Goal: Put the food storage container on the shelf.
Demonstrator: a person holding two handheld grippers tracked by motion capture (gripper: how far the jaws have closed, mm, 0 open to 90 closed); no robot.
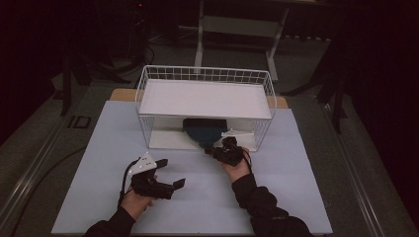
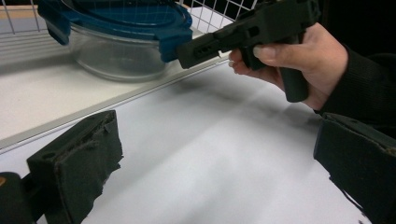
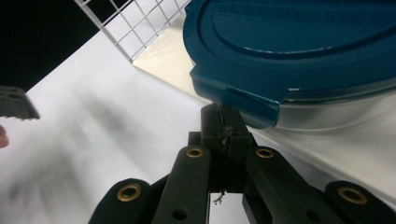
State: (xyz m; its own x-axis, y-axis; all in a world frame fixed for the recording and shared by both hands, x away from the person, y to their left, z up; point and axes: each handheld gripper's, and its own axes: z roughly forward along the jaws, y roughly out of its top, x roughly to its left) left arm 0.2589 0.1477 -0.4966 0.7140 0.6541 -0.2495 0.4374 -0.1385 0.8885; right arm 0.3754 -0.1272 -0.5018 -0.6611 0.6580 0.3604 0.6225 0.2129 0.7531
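Left gripper (image 1: 174, 173): down at the near left of the table, held in the person's left hand (image 1: 134, 202), jaws spread wide and released, nothing between them. In the left gripper view its two black pads (image 2: 77, 163) stand far apart over bare tabletop.

Table (image 1: 197, 207): pale blue-white surface, dim light all round (dark room beyond the far edge).

Wire rack (image 1: 205, 96): white, two levels, sitting at the middle of the table's far half. Top shelf is a flat white sheet with a wire rim; the lower level is open toward the person.

Container (image 1: 203, 131): here it is, on the rack's lower shelf, under the top sheet, near the front edge. Clear glass bowl (image 2: 114, 56) with a dark blue snap-on lid (image 3: 289, 46), lid on, upright.

Lid tab (image 3: 238, 100): the blue clip hangs over the container's near side, right at the tips of the right gripper.

Right gripper (image 1: 213, 149): reaches in from the person's right hand (image 1: 237, 170) to the front of the rack, tips up against the container's lid edge. Jaws are clenched together in the right gripper view (image 3: 224, 128), pads pressed flat on each other just below the tab (nothing grasped that I can make out).

Sleeves (image 1: 262, 205): dark, coming in from the bottom edge.
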